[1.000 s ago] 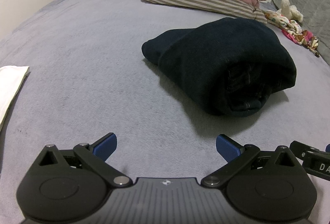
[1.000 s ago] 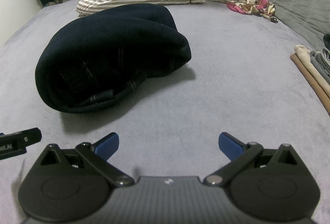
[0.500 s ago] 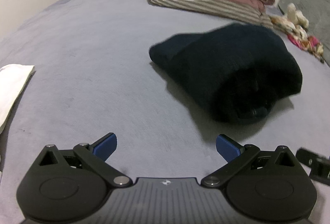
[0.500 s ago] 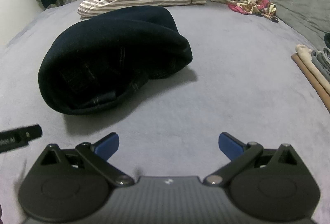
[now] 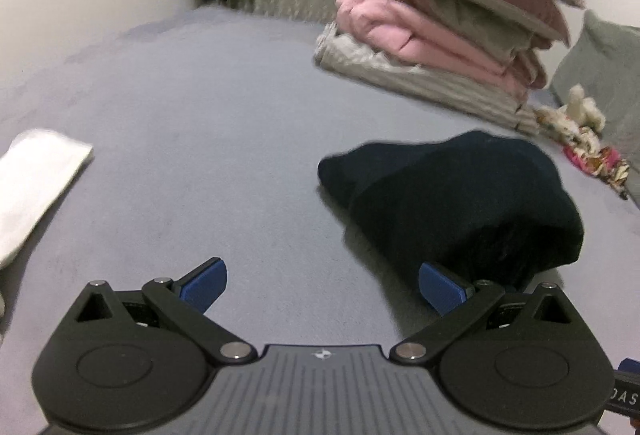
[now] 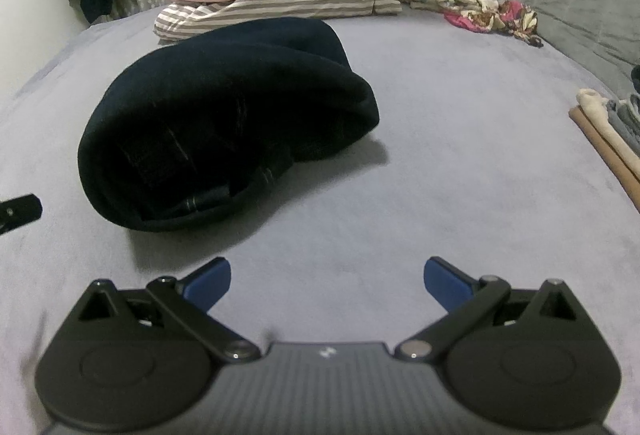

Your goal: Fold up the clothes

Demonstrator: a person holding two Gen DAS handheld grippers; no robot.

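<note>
My left tool (image 5: 322, 285) hangs wide open over the bed (image 5: 200, 139); dark bundle (image 5: 452, 203) right, white cloth (image 5: 36, 179) left.

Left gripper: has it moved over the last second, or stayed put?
Yes. In the left wrist view the left gripper has tilted upward and shifted left: the pink bedding stack sits lower in frame, and the dark folded garment now meets the right fingertip.

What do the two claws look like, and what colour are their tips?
Both look alike. The left claw and right claw each have two blue fingertips on black jointed bars with silver pins. Those bars swing from round black discs beside a ribbed grey middle plate bearing a small white mark. No hands or sleeves show.
</note>
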